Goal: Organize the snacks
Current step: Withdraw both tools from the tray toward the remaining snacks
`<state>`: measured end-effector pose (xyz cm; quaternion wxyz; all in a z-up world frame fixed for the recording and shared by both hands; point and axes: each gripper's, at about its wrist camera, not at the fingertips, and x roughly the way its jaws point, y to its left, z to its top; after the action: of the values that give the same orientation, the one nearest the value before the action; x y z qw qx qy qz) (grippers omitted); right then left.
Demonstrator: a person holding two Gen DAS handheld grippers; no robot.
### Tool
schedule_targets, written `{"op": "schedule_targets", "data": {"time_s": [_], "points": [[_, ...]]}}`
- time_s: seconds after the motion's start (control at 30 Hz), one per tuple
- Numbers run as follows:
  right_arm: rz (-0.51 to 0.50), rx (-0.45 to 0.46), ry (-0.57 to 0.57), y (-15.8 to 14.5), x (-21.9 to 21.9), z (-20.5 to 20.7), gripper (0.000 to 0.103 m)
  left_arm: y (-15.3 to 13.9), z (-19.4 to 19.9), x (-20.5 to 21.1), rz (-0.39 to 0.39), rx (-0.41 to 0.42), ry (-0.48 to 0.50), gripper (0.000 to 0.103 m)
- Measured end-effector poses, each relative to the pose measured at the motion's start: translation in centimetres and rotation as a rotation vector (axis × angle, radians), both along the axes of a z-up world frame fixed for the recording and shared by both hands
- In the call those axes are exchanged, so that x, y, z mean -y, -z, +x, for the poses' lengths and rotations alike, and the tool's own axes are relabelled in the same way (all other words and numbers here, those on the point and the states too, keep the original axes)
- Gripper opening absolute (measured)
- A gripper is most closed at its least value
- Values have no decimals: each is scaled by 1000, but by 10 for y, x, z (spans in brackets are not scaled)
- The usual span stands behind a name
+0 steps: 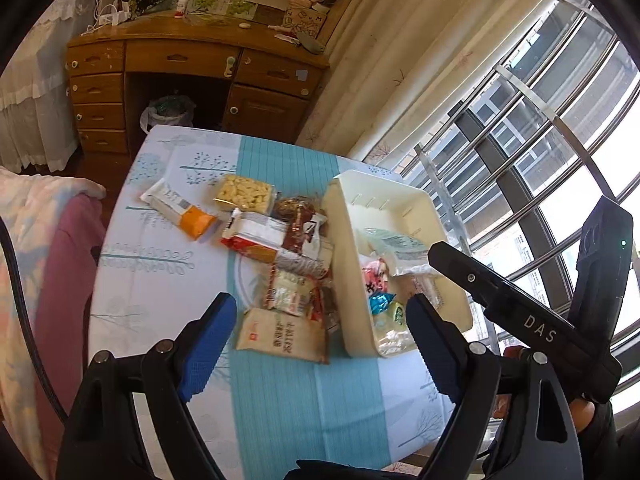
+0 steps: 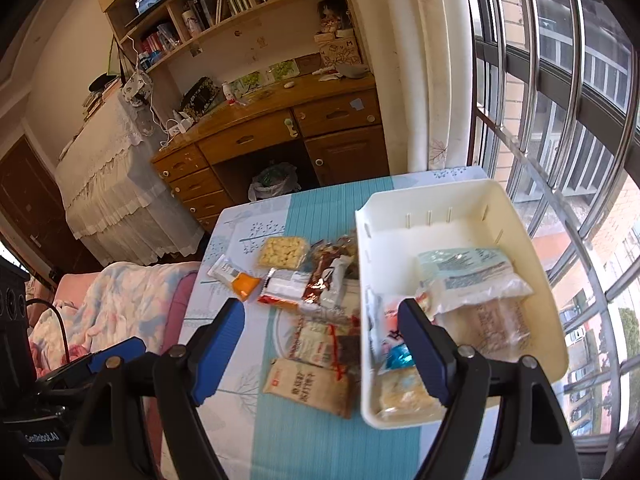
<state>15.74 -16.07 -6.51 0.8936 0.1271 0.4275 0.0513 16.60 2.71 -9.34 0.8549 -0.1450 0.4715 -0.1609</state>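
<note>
Several snack packets lie in a pile on the cloth-covered table [image 1: 160, 280] [image 2: 296, 440]: a beige packet [image 1: 282, 334] [image 2: 310, 386], a red-and-white packet [image 1: 256, 236] [image 2: 284, 290], an orange-and-white packet [image 1: 180, 210] [image 2: 236, 278] and a tray of yellow puffs [image 1: 244, 193] [image 2: 282, 252]. To their right stands a white bin [image 1: 348, 216] [image 2: 440, 200] holding a clear bag [image 2: 468, 276], a blue candy [image 1: 380, 302] [image 2: 400, 354] and other packets. My left gripper [image 1: 320, 344] hovers open above the near end of the pile. My right gripper [image 2: 320, 344] is open too, straddling the bin's left wall from above. Neither holds anything.
A wooden desk with drawers [image 1: 192, 60] [image 2: 280, 132] stands beyond the table, a bagged waste bin [image 1: 168, 110] under it. A bed with blankets [image 1: 24, 240] [image 2: 120, 300] borders the table's left side. Barred windows [image 1: 540, 140] [image 2: 560, 120] and a curtain [image 1: 400, 60] close off the right.
</note>
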Motion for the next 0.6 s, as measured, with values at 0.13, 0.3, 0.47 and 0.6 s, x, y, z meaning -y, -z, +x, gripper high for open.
{"op": "schedule_targets", "data": {"time_s": [0.13,0.3,0.47,0.6], "points": [[28,-16,35,3,-21,-9,80,-1,-6,-26,12,-4,14,86],[73,-24,107,8,-38,-21,80,0,-9,-50,39,-13,48,86],[146,-59,202,22,-45,-32,80,5,-9,-68,77,-26,87,86],[184,-88,260,34,-49,-41,80,12,-6,-77,108,-48,103,86]]}}
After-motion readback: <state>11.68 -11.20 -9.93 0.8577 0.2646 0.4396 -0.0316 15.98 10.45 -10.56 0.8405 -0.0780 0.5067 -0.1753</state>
